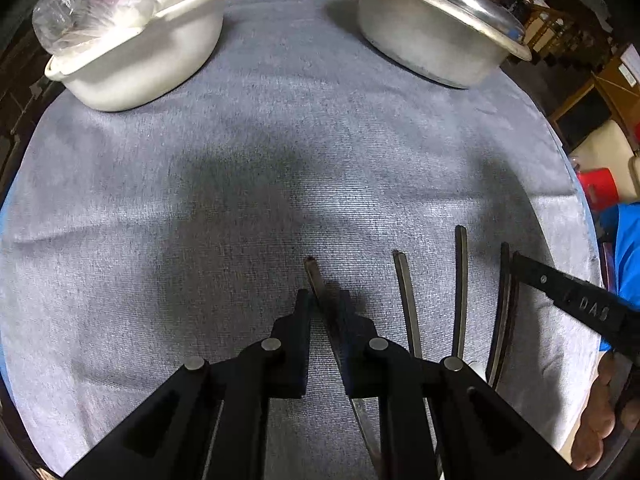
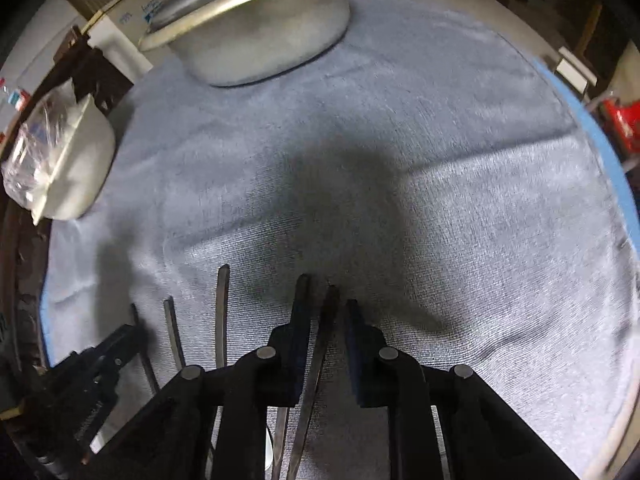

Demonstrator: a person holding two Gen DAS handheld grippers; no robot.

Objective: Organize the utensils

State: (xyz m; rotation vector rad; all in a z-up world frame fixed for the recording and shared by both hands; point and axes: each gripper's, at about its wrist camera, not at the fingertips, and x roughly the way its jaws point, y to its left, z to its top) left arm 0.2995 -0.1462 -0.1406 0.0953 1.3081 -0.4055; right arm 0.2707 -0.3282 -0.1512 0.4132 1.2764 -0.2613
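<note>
Several steel utensil handles lie side by side on the grey cloth (image 1: 280, 140). My left gripper (image 1: 324, 300) points down over the leftmost handle (image 1: 314, 276). That handle runs slantwise between the fingers, against the left tip and under the right finger, so the jaws are shut on it. Two more handles (image 1: 406, 300) (image 1: 461, 280) lie to its right. My right gripper (image 2: 326, 306) straddles the rightmost handle (image 2: 330, 312), with slivers of cloth showing on both sides, so it is open. From the right wrist view the left gripper (image 2: 100, 360) is at the far left.
A white basin holding a plastic bag (image 1: 132, 60) and a lidded metal pot (image 1: 432, 32) stand at the far side of the cloth. The round table's blue edge (image 2: 600, 140) curves on the right. A person's bare toes (image 1: 596, 412) and blue clothing (image 1: 628, 248) are beyond it.
</note>
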